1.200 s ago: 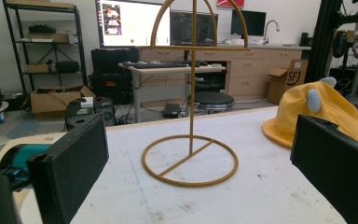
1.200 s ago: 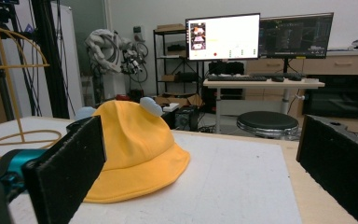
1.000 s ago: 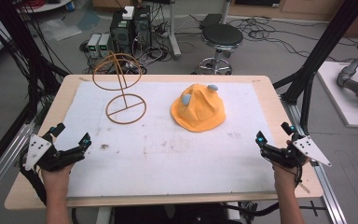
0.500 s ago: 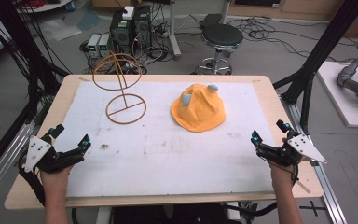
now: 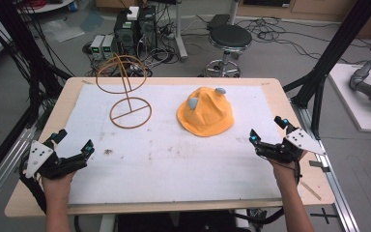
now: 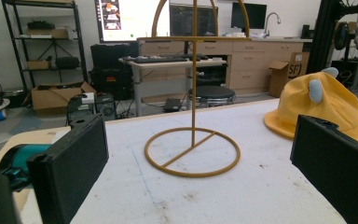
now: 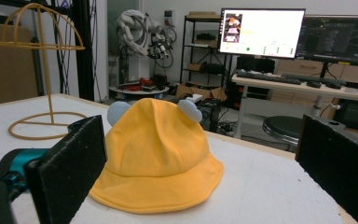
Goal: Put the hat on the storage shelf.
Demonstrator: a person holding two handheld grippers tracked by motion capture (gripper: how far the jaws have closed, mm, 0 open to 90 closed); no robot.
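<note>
A yellow bucket hat [image 5: 206, 111] with two small grey-blue ears lies brim-down on the white mat, right of centre. It also shows in the right gripper view [image 7: 158, 154] and at the right edge of the left gripper view [image 6: 324, 105]. A yellow wire hat stand [image 5: 125, 89] with a round base stands at the back left [image 6: 193, 140] [image 7: 44, 70]. My left gripper [image 5: 72, 140] is open near the front left edge, pointing at the stand. My right gripper [image 5: 266, 129] is open at the right edge, aimed at the hat, jaws empty.
The white mat [image 5: 174, 159] covers a wooden table [image 5: 280, 87]. Black frame posts [image 5: 328, 63] rise beside the right edge. A stool [image 5: 229, 41] and computer boxes [image 5: 135, 26] stand on the floor behind the table.
My right gripper has moved left and a little forward, toward the hat. The left gripper, hat and stand have stayed put.
</note>
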